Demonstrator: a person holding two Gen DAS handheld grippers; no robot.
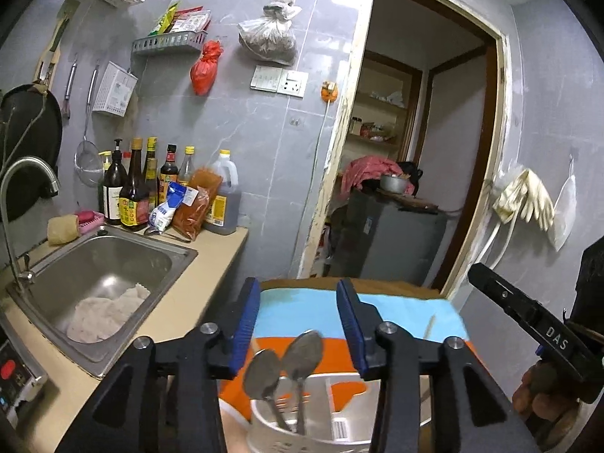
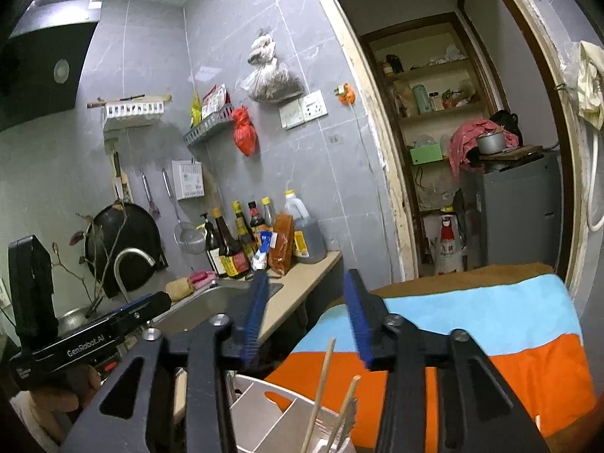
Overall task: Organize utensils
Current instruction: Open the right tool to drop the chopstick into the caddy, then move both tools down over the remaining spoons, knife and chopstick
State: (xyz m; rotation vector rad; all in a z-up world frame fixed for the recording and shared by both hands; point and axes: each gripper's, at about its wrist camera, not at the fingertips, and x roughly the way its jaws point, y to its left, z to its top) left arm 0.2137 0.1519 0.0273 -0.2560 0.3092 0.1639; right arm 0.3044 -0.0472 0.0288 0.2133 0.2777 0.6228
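Spoons (image 1: 287,362) and chopsticks (image 2: 324,389) stand in the white caddy (image 1: 339,430) on the striped cloth (image 2: 490,324). Left gripper (image 1: 298,324) and right gripper (image 2: 309,317) gape empty, so lift straight up, don't snag handles.

Each camera sits on a gripper and looks out along its fingers, a bit downward. The left one is close above the white holder (image 1: 302,422). The right one looks from beside it. Both see the striped cloth (image 1: 396,309), sink (image 1: 105,264), bottles (image 2: 241,241) and doorway (image 2: 472,132).
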